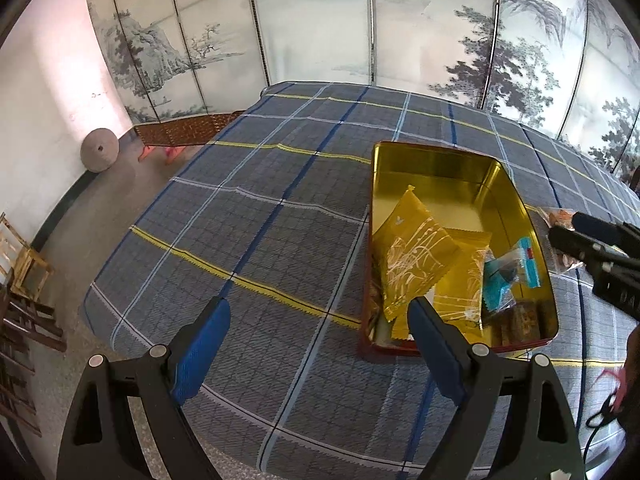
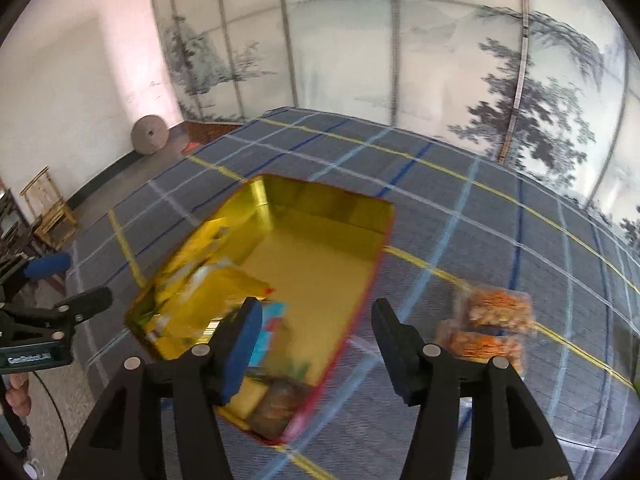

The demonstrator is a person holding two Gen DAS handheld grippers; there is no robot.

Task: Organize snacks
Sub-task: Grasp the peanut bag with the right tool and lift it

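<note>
Gold tin [image 1: 436, 160] on plaid cloth [image 1: 260, 240], yellow packets [image 1: 416, 256] inside, left gripper [image 1: 320, 328] wide open and empty, right gripper [image 2: 316, 324] half open, holding nothing, orange snack packs [image 2: 492, 320] beside the tin.

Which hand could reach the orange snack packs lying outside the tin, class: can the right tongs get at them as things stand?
Probably yes. The right tongs stand open and empty, and the orange snack packs lie bare on the plaid cloth just right of the gold tin, nothing covering them.
</note>
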